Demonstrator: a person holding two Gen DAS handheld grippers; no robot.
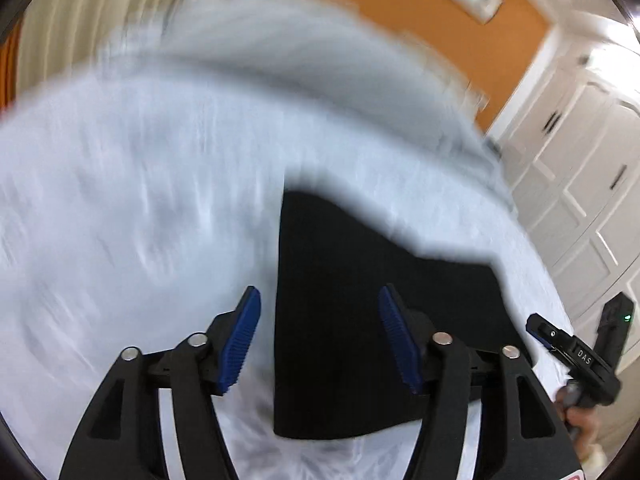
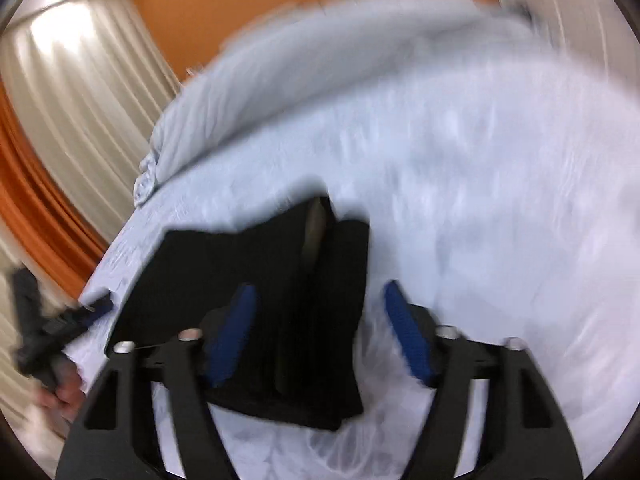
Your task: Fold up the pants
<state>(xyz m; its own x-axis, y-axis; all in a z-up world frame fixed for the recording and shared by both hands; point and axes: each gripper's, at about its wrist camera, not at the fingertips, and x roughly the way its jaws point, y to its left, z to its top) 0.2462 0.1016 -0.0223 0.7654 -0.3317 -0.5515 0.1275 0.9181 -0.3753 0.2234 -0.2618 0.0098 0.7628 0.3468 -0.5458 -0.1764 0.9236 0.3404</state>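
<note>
Black pants [image 1: 344,248] lie folded in a flat stack on the white bed sheet [image 1: 120,200]. My left gripper [image 1: 319,296] hovers over the stack's left edge with its blue pads wide apart, and neither pad presses on the cloth. In the right wrist view the pants [image 2: 240,264] show a thicker folded end near the camera. My right gripper [image 2: 319,292] stands open over that end; its left pad overlaps the cloth and its right pad is over bare sheet. Each view shows the other gripper at the bed's edge: the right gripper [image 1: 576,352] and the left gripper [image 2: 60,320].
A rumpled duvet [image 2: 248,92] lies across the far end of the bed. Behind it are an orange wall [image 1: 400,12] and pale curtains [image 2: 80,92]. White panelled cupboard doors [image 1: 580,180] stand beside the bed. A hand [image 2: 64,396] holds the left gripper's handle.
</note>
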